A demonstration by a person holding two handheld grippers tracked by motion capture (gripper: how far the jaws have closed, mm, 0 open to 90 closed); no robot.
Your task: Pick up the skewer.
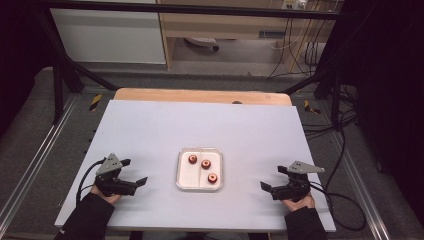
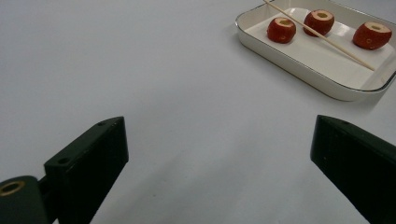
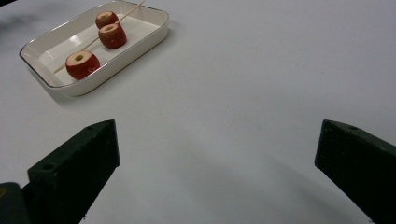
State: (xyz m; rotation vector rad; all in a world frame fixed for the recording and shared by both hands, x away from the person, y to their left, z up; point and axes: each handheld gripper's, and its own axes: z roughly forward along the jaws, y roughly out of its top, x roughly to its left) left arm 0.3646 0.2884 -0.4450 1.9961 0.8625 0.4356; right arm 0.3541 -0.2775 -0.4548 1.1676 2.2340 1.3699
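In the tray [image 1: 180, 170], three cored fruits [image 1: 206, 163] flank a skewer [image 2: 322, 37]; both hand-held grippers [image 1: 134, 171] [image 1: 270, 179] gape empty; pinch the skewer mid-length first.

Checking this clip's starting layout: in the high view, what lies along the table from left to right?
left gripper, jaws open → white tray → first red cored fruit → second → third → right gripper, jaws open.

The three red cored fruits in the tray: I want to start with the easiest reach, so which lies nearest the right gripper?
The fruit alone at the tray's near end, closest to the right gripper; the other two sit together farther along the skewer.
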